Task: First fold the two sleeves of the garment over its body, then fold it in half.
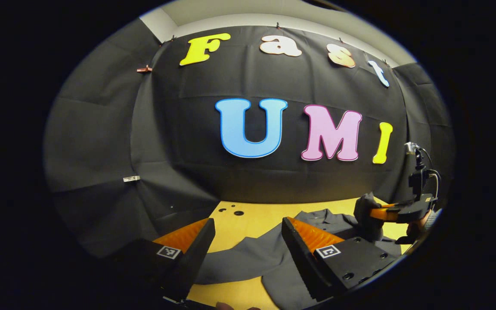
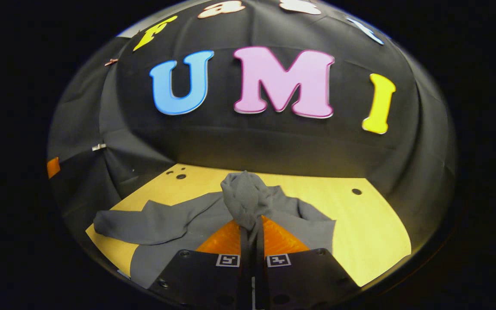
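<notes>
Left gripper (image 1: 248,241): you are holding it wide apart, gripping nothing, above the garment's near edge.
Garment (image 2: 166,221): it is lying spread on the yellow table (image 2: 368,241), one sleeve reaching left.
Right gripper (image 2: 251,228): you are pinching a bunched fold of the garment, lifting it.

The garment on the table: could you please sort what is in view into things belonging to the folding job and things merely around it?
Job:
grey garment
bunched sleeve, pinched in the right tongs
left tongs, open above the garment

Around:
wooden table
holes in the table
</notes>
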The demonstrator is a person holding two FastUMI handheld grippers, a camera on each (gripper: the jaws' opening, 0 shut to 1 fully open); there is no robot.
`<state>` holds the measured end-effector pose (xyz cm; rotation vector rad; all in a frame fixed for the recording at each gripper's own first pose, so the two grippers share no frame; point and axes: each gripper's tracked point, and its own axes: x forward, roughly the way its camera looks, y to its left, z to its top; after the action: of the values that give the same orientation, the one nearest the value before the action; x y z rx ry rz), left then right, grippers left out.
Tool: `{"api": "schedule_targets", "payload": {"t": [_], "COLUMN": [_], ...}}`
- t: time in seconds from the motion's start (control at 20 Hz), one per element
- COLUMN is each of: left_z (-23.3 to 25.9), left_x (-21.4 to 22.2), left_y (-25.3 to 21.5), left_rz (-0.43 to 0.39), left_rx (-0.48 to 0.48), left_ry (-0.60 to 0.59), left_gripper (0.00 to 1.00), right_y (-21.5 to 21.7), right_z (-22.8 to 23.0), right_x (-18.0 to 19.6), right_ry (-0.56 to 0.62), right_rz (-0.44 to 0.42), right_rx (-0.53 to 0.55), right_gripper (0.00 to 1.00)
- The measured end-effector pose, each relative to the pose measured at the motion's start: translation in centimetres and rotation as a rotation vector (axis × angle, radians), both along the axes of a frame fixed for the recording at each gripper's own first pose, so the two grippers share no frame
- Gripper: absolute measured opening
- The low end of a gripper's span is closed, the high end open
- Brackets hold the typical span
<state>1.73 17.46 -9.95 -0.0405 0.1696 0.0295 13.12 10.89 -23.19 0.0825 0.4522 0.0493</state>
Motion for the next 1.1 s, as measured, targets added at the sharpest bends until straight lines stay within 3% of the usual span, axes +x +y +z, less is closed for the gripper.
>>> {"api": "schedule_targets", "payload": {"t": [0.2,0.5,0.7,0.75,0.8,0.85,0.9,1.0,1.1], "left_z": [-2.2,-5.3,-7.7,-8.3,-9.1,-9.7,-10.5,-12.2,-13.6], "left_x": [-0.2,0.1,0.4,0.5,0.7,1.0,1.1,1.5,1.9], "left_y": [3.5,7.5,9.3,9.6,9.8,10.0,10.3,10.7,11.0], "left_rz": [0.037,0.083,0.085,0.084,0.081,0.080,0.080,0.082,0.083], "left_rx": [0.014,0.030,0.035,0.040,0.041,0.040,0.037,0.029,0.028], "left_ry": [0.040,0.079,0.116,0.122,0.129,0.138,0.150,0.178,0.198], "left_gripper": [0.98,0.98,0.98,0.98,0.98,0.98,0.98,0.98,0.98], "right_y": [4.1,7.4,9.5,10.4,11.0,11.5,11.8,13.3,14.5], "right_z": [-5.6,-13.4,-15.9,-16.2,-16.7,-16.6,-16.5,-15.4,-13.8], "right_x": [1.1,1.5,1.2,0.9,0.7,0.5,0.3,0.1,-0.2], "right_ry": [0.094,0.258,0.341,0.364,0.376,0.380,0.384,0.380,0.369], "right_rz": [0.036,0.007,0.002,0.024,0.033,0.044,0.054,0.101,0.147], "right_rx": [-0.016,0.001,0.018,0.039,0.042,0.051,0.067,0.145,0.216], "right_gripper": [0.08,0.11,0.20,0.18,0.39,0.31,0.43,0.52,0.53]}}
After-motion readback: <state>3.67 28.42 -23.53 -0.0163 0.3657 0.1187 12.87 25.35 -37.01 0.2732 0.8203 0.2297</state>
